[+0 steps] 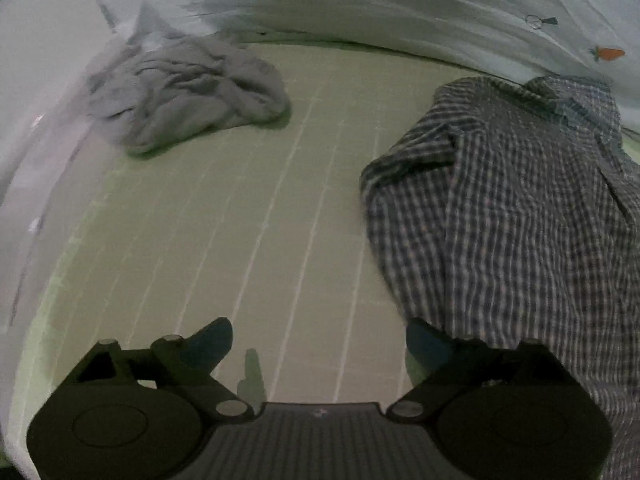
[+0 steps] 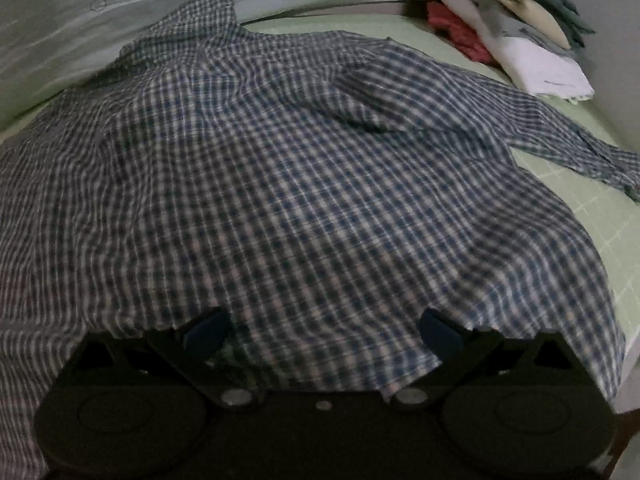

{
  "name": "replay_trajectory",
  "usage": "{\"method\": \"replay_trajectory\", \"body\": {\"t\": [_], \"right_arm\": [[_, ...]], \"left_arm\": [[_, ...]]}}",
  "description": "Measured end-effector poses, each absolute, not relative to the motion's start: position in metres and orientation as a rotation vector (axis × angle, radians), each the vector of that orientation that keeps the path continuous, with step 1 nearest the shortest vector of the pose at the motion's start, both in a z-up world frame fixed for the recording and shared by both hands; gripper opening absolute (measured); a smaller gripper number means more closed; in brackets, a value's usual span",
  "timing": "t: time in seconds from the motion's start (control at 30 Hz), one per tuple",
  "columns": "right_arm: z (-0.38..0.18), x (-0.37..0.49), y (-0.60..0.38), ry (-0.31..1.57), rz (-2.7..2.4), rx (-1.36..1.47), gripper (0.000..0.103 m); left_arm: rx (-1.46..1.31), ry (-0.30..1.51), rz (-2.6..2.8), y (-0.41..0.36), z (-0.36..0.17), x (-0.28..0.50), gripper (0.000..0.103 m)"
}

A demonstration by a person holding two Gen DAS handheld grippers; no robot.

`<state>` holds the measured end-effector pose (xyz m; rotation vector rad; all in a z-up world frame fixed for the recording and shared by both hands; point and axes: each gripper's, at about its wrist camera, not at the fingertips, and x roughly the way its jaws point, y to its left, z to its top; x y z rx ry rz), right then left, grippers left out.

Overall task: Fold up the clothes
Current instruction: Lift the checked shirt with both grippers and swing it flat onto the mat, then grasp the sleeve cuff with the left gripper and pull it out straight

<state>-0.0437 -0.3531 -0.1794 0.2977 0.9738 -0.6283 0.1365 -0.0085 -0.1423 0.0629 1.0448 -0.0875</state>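
Your checked shirt (image 2: 304, 168) lies spread across the green lined bed sheet (image 1: 248, 240), collar end toward the pale printed bedding (image 1: 400, 4) that runs along the far side of the bed. Take the shirt as your landmark. One sleeve (image 2: 592, 156) trails off its right side onto bare sheet.

Beyond that sleeve, at the bed's far right corner, sits one stack of folded laundry (image 2: 532, 64): white and cream pieces with a grey-blue item on top and something red (image 2: 460, 32) beside it, nearer the shirt. Well to the left of the shirt, across an open stretch of sheet, there is one crumpled grey garment (image 1: 188, 92) against the left edge of the bed. So you have one shirt, one grey heap, one stack.

Your left claw (image 1: 320, 340) hovers over bare sheet just off the shirt's near left edge, fingers wide apart and gripping nothing; its right finger (image 1: 424, 344) is right at the cloth's border. Your right claw (image 2: 324, 330) is at the shirt's near hem, fingers also spread wide, with the checked fabric bunched between and over them but not pinched.
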Motion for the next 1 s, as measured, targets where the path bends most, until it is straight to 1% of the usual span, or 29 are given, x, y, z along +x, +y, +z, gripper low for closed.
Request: {"method": "replay_trajectory", "body": {"t": [0.13, 0.27, 0.33, 0.37, 0.4, 0.43, 0.47, 0.53, 0.57, 0.6, 0.63, 0.67, 0.7, 0.73, 0.8, 0.93, 1.0], "right_arm": [[-0.180, -0.041, -0.350, 0.980, -0.665, 0.344, 0.103], [-0.182, -0.038, -0.347, 0.984, -0.695, 0.356, 0.103], [-0.182, -0.038, -0.345, 0.979, -0.697, 0.354, 0.103], [-0.182, -0.038, -0.344, 0.976, -0.697, 0.353, 0.103], [-0.182, -0.038, -0.344, 0.973, -0.697, 0.356, 0.103], [-0.182, -0.038, -0.344, 0.971, -0.697, 0.361, 0.103], [-0.182, -0.038, -0.345, 0.971, -0.698, 0.365, 0.103], [-0.182, -0.039, -0.345, 0.973, -0.695, 0.366, 0.103], [-0.182, -0.039, -0.346, 0.973, -0.693, 0.366, 0.103], [-0.183, -0.039, -0.346, 0.972, -0.690, 0.367, 0.103], [-0.183, -0.040, -0.346, 0.971, -0.688, 0.368, 0.103], [-0.183, -0.040, -0.347, 0.969, -0.686, 0.369, 0.103], [-0.183, -0.041, -0.347, 0.967, -0.684, 0.368, 0.103], [-0.183, -0.041, -0.346, 0.965, -0.682, 0.367, 0.103], [-0.183, -0.042, -0.346, 0.960, -0.677, 0.363, 0.103], [-0.183, -0.044, -0.349, 0.957, -0.652, 0.351, 0.103], [-0.183, -0.044, -0.350, 0.957, -0.637, 0.344, 0.103]], "left_arm": [[0.099, 1.048, -0.169, -0.023, -0.150, 0.146, 0.091], [0.203, 1.020, -0.229, -0.041, -0.157, 0.143, 0.088], [0.209, 1.022, -0.255, -0.045, -0.161, 0.143, 0.081], [0.201, 1.024, -0.270, -0.046, -0.163, 0.143, 0.080], [0.192, 1.026, -0.284, -0.047, -0.165, 0.143, 0.077], [0.184, 1.024, -0.298, -0.047, -0.166, 0.143, 0.072], [0.180, 1.018, -0.312, -0.048, -0.165, 0.142, 0.068], [0.182, 1.003, -0.331, -0.050, -0.164, 0.140, 0.050], [0.180, 0.995, -0.337, -0.051, -0.164, 0.139, 0.044], [0.172, 0.991, -0.340, -0.050, -0.163, 0.139, 0.029], [0.163, 0.988, -0.342, -0.050, -0.163, 0.139, 0.019], [0.150, 0.989, -0.338, -0.049, -0.163, 0.139, 0.018], [0.128, 0.992, -0.331, -0.047, -0.163, 0.139, 0.014], [0.106, 0.996, -0.324, -0.045, -0.164, 0.140, 0.006], [0.064, 1.008, -0.328, -0.040, -0.163, 0.142, 0.003], [0.024, 1.007, -0.317, -0.027, -0.157, 0.146, 0.003], [0.018, 0.978, -0.283, -0.015, -0.147, 0.150, 0.003]]}}
